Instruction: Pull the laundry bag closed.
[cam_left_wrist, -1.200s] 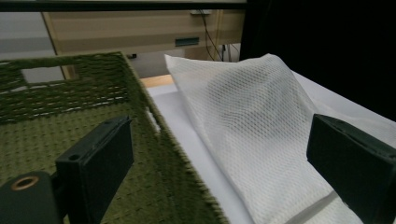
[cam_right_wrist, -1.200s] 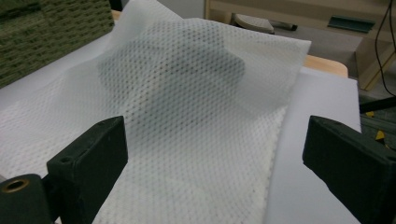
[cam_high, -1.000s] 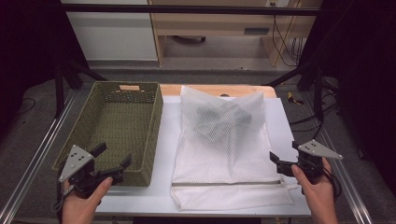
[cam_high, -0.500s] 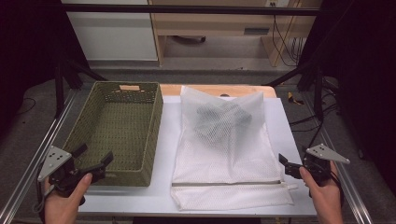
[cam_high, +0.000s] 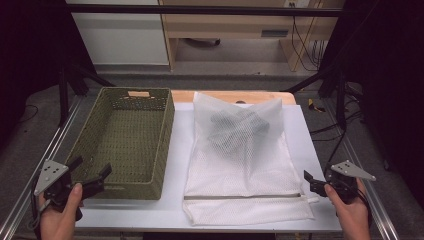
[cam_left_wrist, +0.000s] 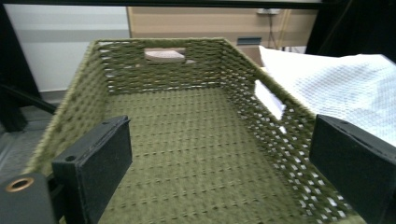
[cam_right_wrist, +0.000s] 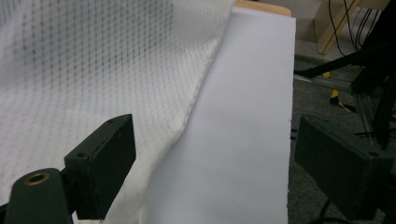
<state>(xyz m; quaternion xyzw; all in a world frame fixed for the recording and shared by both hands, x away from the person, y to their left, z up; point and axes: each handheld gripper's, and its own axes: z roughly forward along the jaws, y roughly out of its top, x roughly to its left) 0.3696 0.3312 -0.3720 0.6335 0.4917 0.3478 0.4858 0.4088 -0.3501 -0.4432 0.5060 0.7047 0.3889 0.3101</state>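
Observation:
A white mesh laundry bag (cam_high: 245, 170) lies flat on the white table (cam_high: 176, 150), with dark clothes (cam_high: 236, 127) showing through its far half. To its left stands an olive woven basket (cam_high: 159, 145) with nothing in it. My left gripper (cam_high: 91, 169) hovers open at the basket's near end; in the left gripper view its wide jaws (cam_left_wrist: 224, 163) frame the basket's inside (cam_left_wrist: 163, 70). My right gripper (cam_high: 310, 182) is open off the bag's near right corner. Its jaws have just been closing slightly, with nothing pressed between them; the bag's edge (cam_right_wrist: 93, 70) lies below the gripper (cam_right_wrist: 224, 172).
A bare strip of table (cam_right_wrist: 243, 116) runs along the bag's right side to the table edge. Metal rails (cam_high: 365, 170) flank the table on both sides. Beyond the far edge are a wooden shelf unit (cam_high: 235, 30) and hanging cables (cam_high: 302, 40).
Both hands have drawn back toward the near table edge. The left gripper swung out to the left and came partly back. Bag and basket have not moved.

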